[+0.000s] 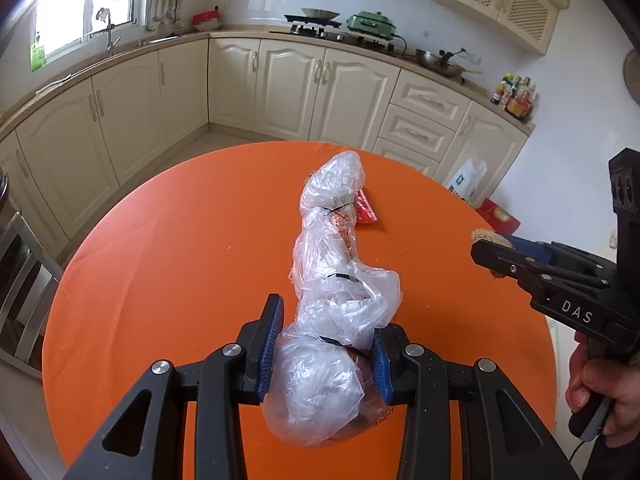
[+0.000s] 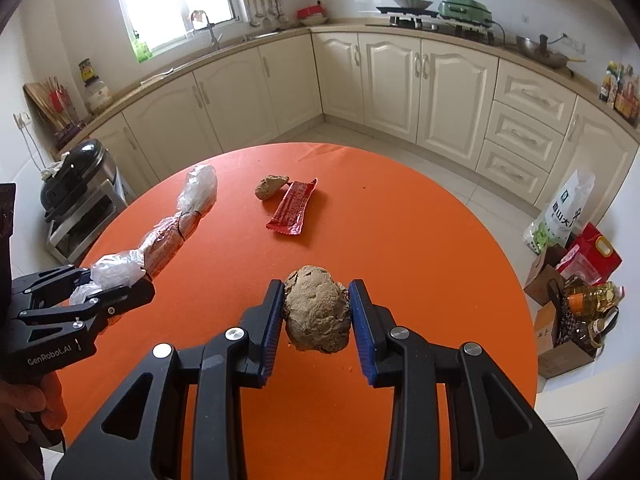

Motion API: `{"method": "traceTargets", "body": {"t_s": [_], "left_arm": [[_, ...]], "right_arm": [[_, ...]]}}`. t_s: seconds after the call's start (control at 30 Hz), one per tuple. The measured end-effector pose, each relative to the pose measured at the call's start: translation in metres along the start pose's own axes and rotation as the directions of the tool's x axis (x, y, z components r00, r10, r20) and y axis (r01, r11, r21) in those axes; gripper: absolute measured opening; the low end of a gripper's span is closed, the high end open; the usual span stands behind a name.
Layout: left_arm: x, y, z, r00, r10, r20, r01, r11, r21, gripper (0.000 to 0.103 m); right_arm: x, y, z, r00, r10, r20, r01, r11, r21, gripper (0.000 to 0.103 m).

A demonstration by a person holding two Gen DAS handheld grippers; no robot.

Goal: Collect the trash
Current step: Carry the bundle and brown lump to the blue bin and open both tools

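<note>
Over orange table (image 2: pixel 420 240) | left tool (image 1: pixel 324 356) pinches plastic bundle (image 1: pixel 332 264) | right tool (image 2: pixel 316 316) pinches brown lump (image 2: pixel 318 308), seemingly lifted

A round orange bench (image 2: pixel 400 240) carries a red wrapper (image 2: pixel 292 209), a brown lump (image 2: pixel 271 186) (just beside it) and scattered crumbs.

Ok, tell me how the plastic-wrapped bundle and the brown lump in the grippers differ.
The plastic-wrapped bundle is long, clear and crinkled, tied at intervals; the brown lump is short, rounded, opaque and bare. The left gripper holds the bundle by one end, while the right gripper pinches the lump across its middle. Both are clamped between blue pads over the orange table.
</note>
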State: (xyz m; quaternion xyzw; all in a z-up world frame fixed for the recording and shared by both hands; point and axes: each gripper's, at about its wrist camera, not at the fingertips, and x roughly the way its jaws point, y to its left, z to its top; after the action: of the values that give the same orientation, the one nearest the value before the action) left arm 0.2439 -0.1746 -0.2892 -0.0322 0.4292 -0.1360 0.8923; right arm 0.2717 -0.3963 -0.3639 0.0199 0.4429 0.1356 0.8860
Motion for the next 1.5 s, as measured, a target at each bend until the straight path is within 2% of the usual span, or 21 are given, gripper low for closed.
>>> {"method": "traceTargets", "body": {"t_s": [0.3, 0.5, 0.73, 0.97, 1.07, 1.2, 1.5], "left_arm": [[-0.048, -0.07, -0.03, 0.995, -0.068, 0.078, 0.063, 0.996, 0.069, 0.035], [-0.071, -0.108, -0.048, 0.981, -0.16, 0.109, 0.144, 0.979, 0.143, 0.035], [-0.075, -0.175, -0.052, 0.951, -0.296, 0.092, 0.263, 0.927, 0.268, 0.035], [-0.054, -0.237, -0.042, 0.919, -0.392, 0.038, 0.359, 0.873, 0.332, 0.035], [-0.052, -0.257, -0.046, 0.907, -0.42, 0.008, 0.392, 0.853, 0.346, 0.035], [-0.018, -0.288, -0.048, 0.896, -0.436, -0.085, 0.437, 0.832, 0.342, 0.035], [0.086, -0.336, -0.059, 0.883, -0.35, -0.312, 0.442, 0.843, 0.306, 0.035]], "right_arm": [[-0.085, -0.02, -0.032, 0.993, 0.02, 0.119, -0.029, 0.996, 0.081, 0.033], [-0.148, -0.062, -0.049, 0.976, -0.042, 0.214, 0.008, 0.987, 0.157, 0.033], [-0.209, -0.135, -0.076, 0.946, -0.189, 0.262, 0.104, 0.947, 0.305, 0.033], [-0.245, -0.2, -0.114, 0.922, -0.311, 0.232, 0.186, 0.879, 0.439, 0.033], [-0.251, -0.221, -0.128, 0.913, -0.35, 0.209, 0.216, 0.85, 0.48, 0.033], [-0.242, -0.251, -0.147, 0.911, -0.379, 0.162, 0.243, 0.811, 0.533, 0.033], [-0.173, -0.316, -0.2, 0.948, -0.319, 0.001, 0.245, 0.729, 0.639, 0.033]]}}
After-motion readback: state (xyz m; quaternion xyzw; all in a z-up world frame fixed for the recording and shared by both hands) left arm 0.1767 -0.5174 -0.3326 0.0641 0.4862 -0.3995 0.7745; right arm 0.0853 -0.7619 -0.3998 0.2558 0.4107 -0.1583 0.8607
